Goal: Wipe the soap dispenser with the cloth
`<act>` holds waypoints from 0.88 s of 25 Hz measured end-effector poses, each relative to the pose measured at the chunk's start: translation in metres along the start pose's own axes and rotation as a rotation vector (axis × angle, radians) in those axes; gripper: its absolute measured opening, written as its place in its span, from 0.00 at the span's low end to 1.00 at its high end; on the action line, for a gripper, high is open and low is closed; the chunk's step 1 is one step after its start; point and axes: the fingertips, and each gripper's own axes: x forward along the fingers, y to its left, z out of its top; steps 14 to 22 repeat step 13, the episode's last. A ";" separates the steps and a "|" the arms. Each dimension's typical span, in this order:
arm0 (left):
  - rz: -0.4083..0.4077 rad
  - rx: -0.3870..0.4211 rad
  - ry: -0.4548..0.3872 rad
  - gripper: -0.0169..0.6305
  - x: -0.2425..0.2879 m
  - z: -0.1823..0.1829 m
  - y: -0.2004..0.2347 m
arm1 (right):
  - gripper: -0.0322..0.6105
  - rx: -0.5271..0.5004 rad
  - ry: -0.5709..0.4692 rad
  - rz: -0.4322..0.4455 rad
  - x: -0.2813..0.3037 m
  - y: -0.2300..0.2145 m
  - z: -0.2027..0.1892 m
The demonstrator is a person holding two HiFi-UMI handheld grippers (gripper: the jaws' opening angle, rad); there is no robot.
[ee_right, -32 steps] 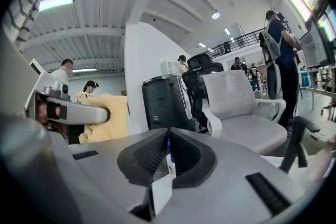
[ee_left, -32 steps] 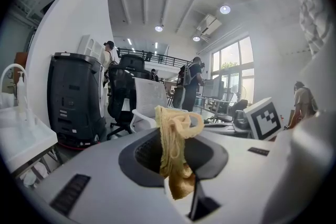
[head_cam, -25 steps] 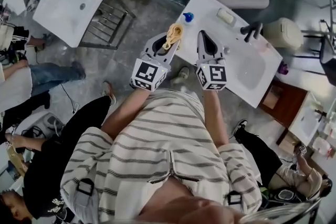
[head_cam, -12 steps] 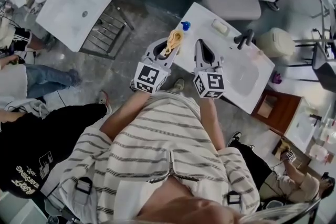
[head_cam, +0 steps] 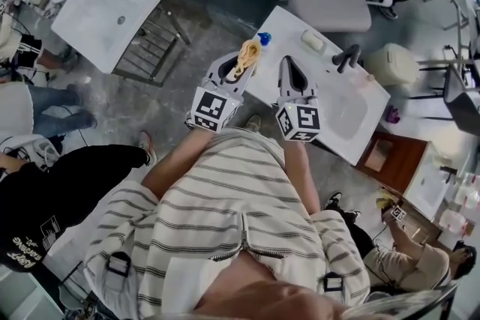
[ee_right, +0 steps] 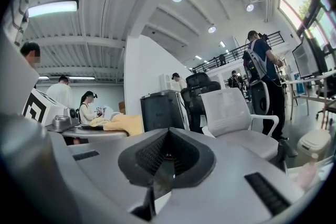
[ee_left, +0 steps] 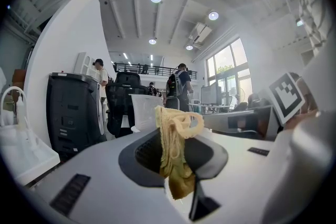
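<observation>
1. Little has shifted: your left gripper stays clenched on the crumpled yellow cloth, right gripper clamped empty.
2. Approach step: the blue-capped soap dispenser stands at the cloth's twelve o'clock; bring the cloth onto it.

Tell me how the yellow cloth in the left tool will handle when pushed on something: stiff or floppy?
Likely floppy: the cloth loops past the left tool and hangs limp below its shut jaws. Probably light, since a narrow pinch carries the whole wad. It looks soft and bunched, so it should mould to a surface rather than push back.
</observation>
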 end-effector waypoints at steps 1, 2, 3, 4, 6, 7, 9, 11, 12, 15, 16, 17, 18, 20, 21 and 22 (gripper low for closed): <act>0.002 0.001 -0.002 0.16 0.000 0.000 0.000 | 0.05 -0.001 -0.002 0.000 0.000 0.000 0.000; 0.002 0.002 -0.004 0.16 0.001 -0.001 0.000 | 0.05 -0.002 -0.003 0.001 0.000 -0.001 -0.001; 0.002 0.005 -0.004 0.16 0.002 -0.001 0.000 | 0.05 -0.002 -0.004 0.003 0.001 -0.001 -0.001; 0.002 0.007 -0.004 0.16 0.002 -0.001 0.000 | 0.05 -0.002 -0.005 0.005 0.001 -0.001 -0.001; 0.004 0.011 -0.001 0.16 0.002 -0.002 0.000 | 0.05 -0.002 -0.006 0.010 0.001 0.000 -0.001; 0.005 0.011 0.000 0.16 0.002 -0.002 0.001 | 0.05 -0.003 -0.006 0.013 0.002 0.000 -0.001; 0.007 0.012 0.002 0.16 0.002 -0.002 0.001 | 0.05 -0.004 -0.005 0.016 0.003 0.001 -0.001; 0.008 0.011 0.003 0.16 0.003 -0.003 0.002 | 0.05 -0.004 -0.002 0.017 0.003 0.001 -0.002; 0.009 0.010 0.004 0.16 0.003 -0.003 0.002 | 0.05 -0.003 0.000 0.018 0.003 0.001 -0.002; 0.010 0.009 0.005 0.16 0.003 -0.004 0.003 | 0.05 -0.003 0.002 0.019 0.003 0.001 -0.003; 0.010 0.009 0.005 0.16 0.003 -0.004 0.003 | 0.05 -0.003 0.002 0.019 0.003 0.001 -0.003; 0.010 0.009 0.005 0.16 0.003 -0.004 0.003 | 0.05 -0.003 0.002 0.019 0.003 0.001 -0.003; 0.010 0.009 0.005 0.16 0.003 -0.004 0.003 | 0.05 -0.003 0.002 0.019 0.003 0.001 -0.003; 0.010 0.009 0.005 0.16 0.003 -0.004 0.003 | 0.05 -0.003 0.002 0.019 0.003 0.001 -0.003; 0.010 0.009 0.005 0.16 0.003 -0.004 0.003 | 0.05 -0.003 0.002 0.019 0.003 0.001 -0.003; 0.010 0.009 0.005 0.16 0.003 -0.004 0.003 | 0.05 -0.003 0.002 0.019 0.003 0.001 -0.003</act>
